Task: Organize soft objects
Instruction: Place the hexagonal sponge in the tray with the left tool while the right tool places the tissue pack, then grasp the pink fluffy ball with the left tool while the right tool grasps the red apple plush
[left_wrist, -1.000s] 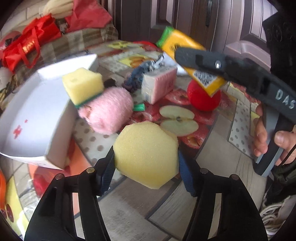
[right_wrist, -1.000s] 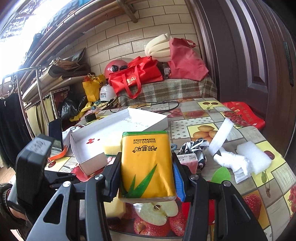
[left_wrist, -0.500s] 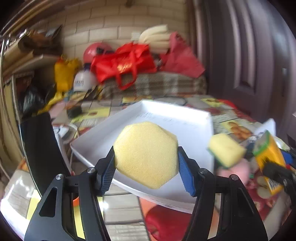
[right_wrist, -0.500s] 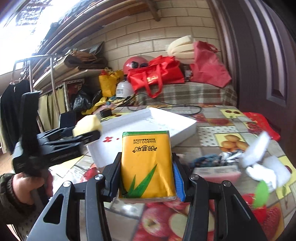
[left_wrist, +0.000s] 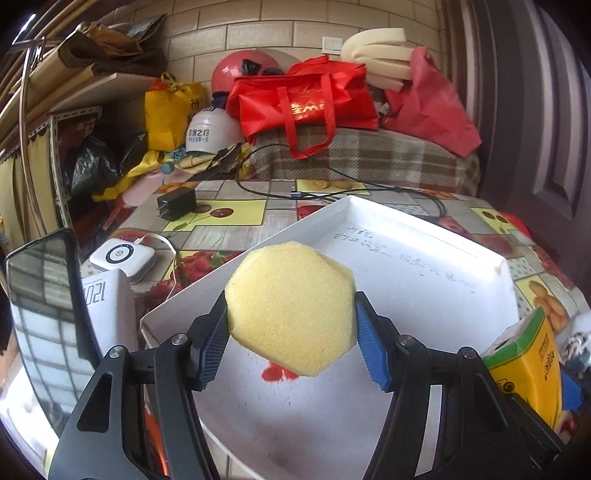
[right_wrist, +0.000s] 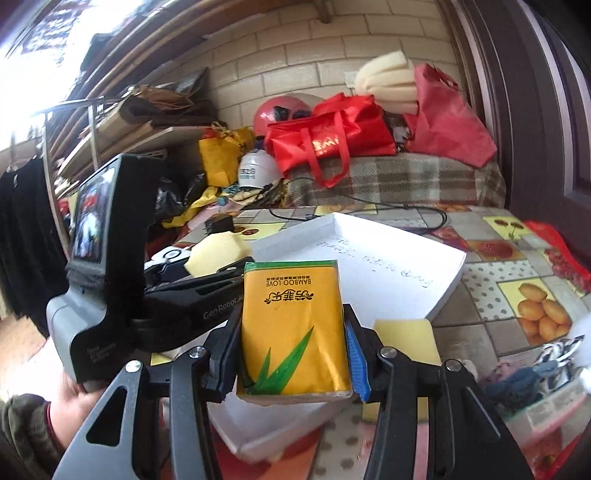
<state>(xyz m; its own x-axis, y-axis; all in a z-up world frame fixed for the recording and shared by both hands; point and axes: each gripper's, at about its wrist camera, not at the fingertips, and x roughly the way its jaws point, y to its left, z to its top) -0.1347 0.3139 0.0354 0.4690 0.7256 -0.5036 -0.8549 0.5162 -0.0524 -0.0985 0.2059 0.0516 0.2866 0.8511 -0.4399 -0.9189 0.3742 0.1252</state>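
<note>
My left gripper (left_wrist: 290, 338) is shut on a yellow hexagonal sponge (left_wrist: 290, 306) and holds it above the near end of a shallow white box (left_wrist: 424, 280). My right gripper (right_wrist: 293, 350) is shut on a yellow tissue pack (right_wrist: 293, 328) marked BAMBOO LOVE, held over the box's near right edge (right_wrist: 448, 288). The pack also shows at the right of the left wrist view (left_wrist: 528, 358). The left gripper with its sponge (right_wrist: 216, 254) shows in the right wrist view, left of the pack.
A square yellow sponge (right_wrist: 404, 330) lies right of the box. Bundled cloths (right_wrist: 524, 376) lie at the right on the fruit-print tablecloth (right_wrist: 517, 258). A charger (left_wrist: 176, 205), a cable (left_wrist: 332, 192) and a white device (left_wrist: 123, 256) lie behind and left of the box. Red bags (left_wrist: 306, 96) stand at the back.
My left gripper has swung from the pile of soft objects to over the white box, still holding the sponge. My right gripper has come closer to the box with the tissue pack.
</note>
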